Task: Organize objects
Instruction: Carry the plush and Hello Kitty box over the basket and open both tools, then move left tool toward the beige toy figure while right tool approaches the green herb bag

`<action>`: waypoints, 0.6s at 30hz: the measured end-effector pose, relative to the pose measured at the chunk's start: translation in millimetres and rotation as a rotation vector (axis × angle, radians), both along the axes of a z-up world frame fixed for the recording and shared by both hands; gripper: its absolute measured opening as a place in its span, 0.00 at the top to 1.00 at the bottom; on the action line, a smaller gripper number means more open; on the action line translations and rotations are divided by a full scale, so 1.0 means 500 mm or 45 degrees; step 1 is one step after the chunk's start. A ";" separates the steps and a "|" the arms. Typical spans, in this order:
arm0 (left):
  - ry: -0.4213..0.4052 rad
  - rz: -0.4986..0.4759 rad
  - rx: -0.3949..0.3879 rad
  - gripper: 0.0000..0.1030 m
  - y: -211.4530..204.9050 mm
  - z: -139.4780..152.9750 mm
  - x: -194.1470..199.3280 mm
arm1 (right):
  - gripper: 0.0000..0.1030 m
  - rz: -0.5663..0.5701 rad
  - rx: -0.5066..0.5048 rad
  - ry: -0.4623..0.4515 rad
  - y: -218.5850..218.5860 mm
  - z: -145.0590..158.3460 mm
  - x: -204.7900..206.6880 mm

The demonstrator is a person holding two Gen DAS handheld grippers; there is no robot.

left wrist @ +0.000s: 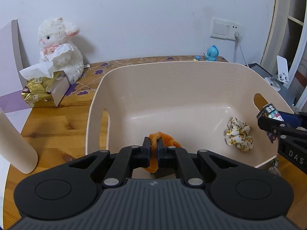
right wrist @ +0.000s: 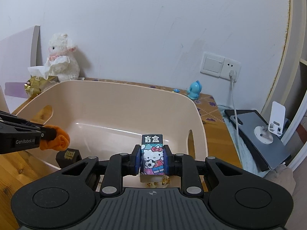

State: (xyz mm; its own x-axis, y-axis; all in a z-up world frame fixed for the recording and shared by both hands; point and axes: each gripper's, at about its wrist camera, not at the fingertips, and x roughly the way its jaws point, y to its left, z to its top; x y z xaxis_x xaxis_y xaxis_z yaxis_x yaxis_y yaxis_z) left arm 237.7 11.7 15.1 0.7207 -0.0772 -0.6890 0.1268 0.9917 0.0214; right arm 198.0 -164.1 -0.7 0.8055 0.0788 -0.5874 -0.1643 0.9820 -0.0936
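A beige plastic basket (left wrist: 172, 72) (right wrist: 115, 92) with cut-out handles stands on the wooden table. My left gripper (left wrist: 153, 147) (right wrist: 51, 134) is shut on an orange fabric scrunchie (left wrist: 165, 143) (right wrist: 59, 140), held over the basket's near left part. My right gripper (right wrist: 152, 158) (left wrist: 268, 118) is shut on a small cartoon-cat blind box (right wrist: 153, 153) (left wrist: 271, 112), held above the basket's right side. A white floral scrunchie (left wrist: 238, 136) lies on the basket floor at the right. A small black block (right wrist: 69, 156) sits low in the basket's near left corner.
A white plush lamb (left wrist: 61, 46) (right wrist: 61, 61) and a gold tissue pack (left wrist: 44, 90) stand at the back left. A beige cylinder (left wrist: 15, 141) stands at the left. A blue toy (left wrist: 212, 53) (right wrist: 194, 90) sits by the wall. A phone stand (right wrist: 272, 124) and dark tablet lie right of the table.
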 end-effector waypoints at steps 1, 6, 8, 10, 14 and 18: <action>0.001 -0.008 -0.001 0.79 -0.002 0.002 -0.002 | 0.67 0.000 -0.001 -0.007 -0.001 0.002 -0.005; -0.048 -0.022 -0.019 0.25 -0.008 0.029 -0.035 | 0.38 -0.011 0.019 -0.054 -0.012 0.030 -0.038; -0.070 -0.020 -0.013 0.25 -0.009 0.043 -0.053 | 0.33 -0.018 0.039 -0.070 -0.021 0.042 -0.053; -0.083 -0.011 -0.011 0.23 -0.007 0.055 -0.073 | 0.30 -0.030 0.054 -0.080 -0.030 0.054 -0.070; -0.094 -0.005 0.004 0.21 0.000 0.069 -0.109 | 0.24 -0.055 0.064 -0.095 -0.050 0.067 -0.107; -0.088 -0.002 0.002 0.16 0.008 0.067 -0.144 | 0.20 -0.075 0.050 -0.090 -0.070 0.064 -0.140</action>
